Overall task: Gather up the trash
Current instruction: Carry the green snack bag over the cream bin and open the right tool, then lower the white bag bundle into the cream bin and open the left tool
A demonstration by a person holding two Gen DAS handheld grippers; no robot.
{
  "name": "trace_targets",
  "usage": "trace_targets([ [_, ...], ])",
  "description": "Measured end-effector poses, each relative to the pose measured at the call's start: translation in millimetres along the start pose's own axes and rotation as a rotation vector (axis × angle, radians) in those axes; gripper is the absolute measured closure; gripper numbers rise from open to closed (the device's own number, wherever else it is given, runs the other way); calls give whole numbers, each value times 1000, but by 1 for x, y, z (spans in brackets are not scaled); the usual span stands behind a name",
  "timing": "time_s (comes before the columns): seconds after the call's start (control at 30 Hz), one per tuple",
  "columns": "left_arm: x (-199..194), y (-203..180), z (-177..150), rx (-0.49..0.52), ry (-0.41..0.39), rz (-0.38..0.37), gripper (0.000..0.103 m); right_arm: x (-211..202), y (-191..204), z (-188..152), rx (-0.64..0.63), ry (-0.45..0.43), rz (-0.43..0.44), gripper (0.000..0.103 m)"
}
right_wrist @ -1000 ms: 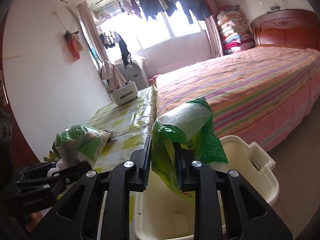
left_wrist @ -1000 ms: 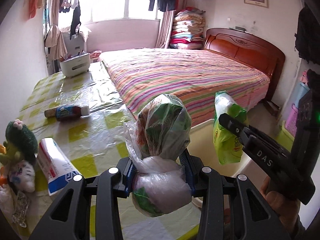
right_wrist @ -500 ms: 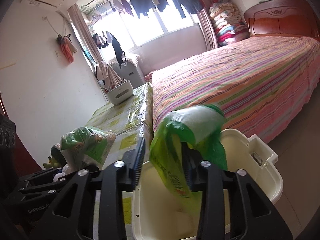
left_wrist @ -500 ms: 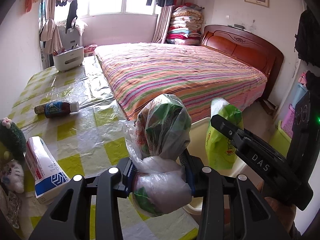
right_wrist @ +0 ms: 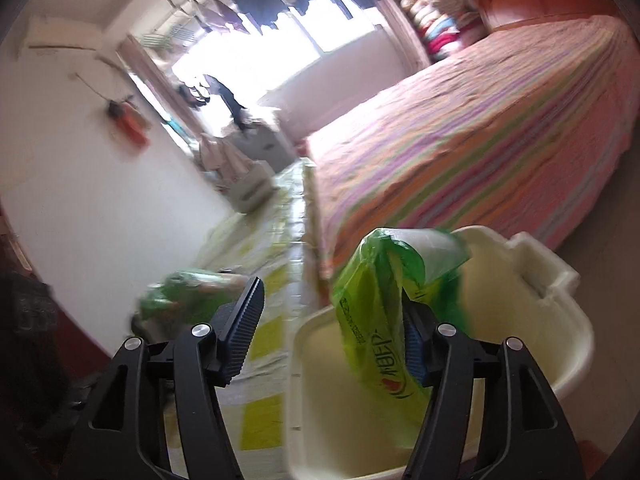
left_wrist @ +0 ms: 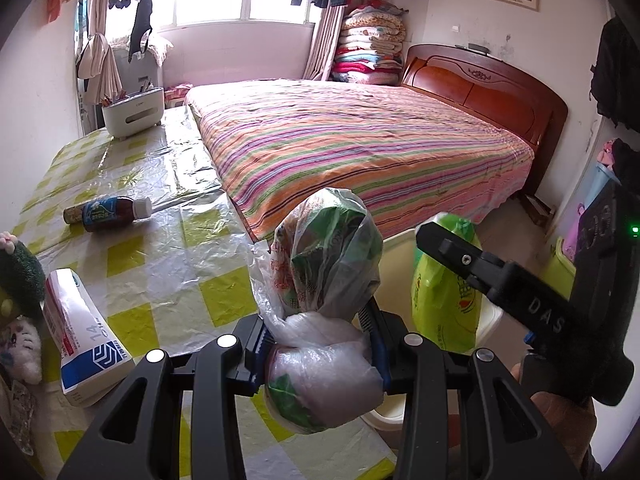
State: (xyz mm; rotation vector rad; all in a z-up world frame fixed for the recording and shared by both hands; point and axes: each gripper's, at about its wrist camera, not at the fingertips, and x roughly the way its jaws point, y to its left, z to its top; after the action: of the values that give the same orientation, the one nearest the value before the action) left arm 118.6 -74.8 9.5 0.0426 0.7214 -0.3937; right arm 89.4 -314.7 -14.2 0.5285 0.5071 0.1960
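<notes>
Right gripper (right_wrist: pixel 332 328) standing spread above the cream bin (right_wrist: pixel 560 344), jaws having just been opening from a tight pinch. Green packet (right_wrist: pixel 384 320) no longer clamped — leaning against the right-hand pad only, the left-hand pad well clear at 9 o'clock, the packet's lower end already hanging inside the bin's mouth. Tilting of the right wrist view against the earlier frames indicating a roll of the wrist during release. Judged: drop of this item under way, not yet finished, the packet not yet lying on the bin floor.

Left gripper (left_wrist: pixel 320 344) pressing both pads on the clear bagged bundle (left_wrist: pixel 332 264), the knotted neck pinched between the jaws, the fuller part standing up at 12 o'clock. Grip and position unchanged over the last second. From the left wrist view, the bin sitting at 3 o'clock of the bundle, just beside the table (left_wrist: pixel 168 280) edge, the right gripper (left_wrist: pixel 452 256) holding over it with the green packet (left_wrist: pixel 444 300).

Remaining on the table: a brown bottle (left_wrist: pixel 108 212) lying on its side at 10 o'clock, a white-and-blue carton (left_wrist: pixel 80 340) at 9 o'clock — whether trash, not determinable.

Judged next: bundle going to the bin once the right gripper clears.
</notes>
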Motion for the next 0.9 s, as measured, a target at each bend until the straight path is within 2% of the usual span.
trace_targets([
  [0.03,0,0,-1,2,-1,1,64,0,10,-1,-91,-10,-72,42],
  [0.07,0,-1,-1,4,-1,2,64,-1,21,-3,-166,-23,-106,41],
  [0.13,0,-1,-1,2,-2,2,64,-1,30,-6,-198,-24,-57,39],
  [0.23,-1,0,0,0,-5,6,64,4,32,-7,-223,-13,-131,38],
  [0.3,-2,2,0,-3,-7,8,64,0,21,-4,-147,-23,-65,38],
  [0.4,-4,4,0,-5,-9,10,64,-7,10,1,-67,-52,-71,37],
  [0.57,-2,4,1,-12,-1,4,64,-8,-4,2,20,-44,-19,36],
  [0.6,-1,4,1,-13,1,3,64,-6,-5,2,34,-35,0,36],
  [0.7,0,4,1,-14,6,4,64,-7,-15,2,130,-43,127,36],
  [0.77,2,4,2,-13,10,6,64,-8,-25,2,181,-47,142,32],
  [0.9,5,2,2,-14,19,4,64,3,-45,-5,294,22,123,32],
])
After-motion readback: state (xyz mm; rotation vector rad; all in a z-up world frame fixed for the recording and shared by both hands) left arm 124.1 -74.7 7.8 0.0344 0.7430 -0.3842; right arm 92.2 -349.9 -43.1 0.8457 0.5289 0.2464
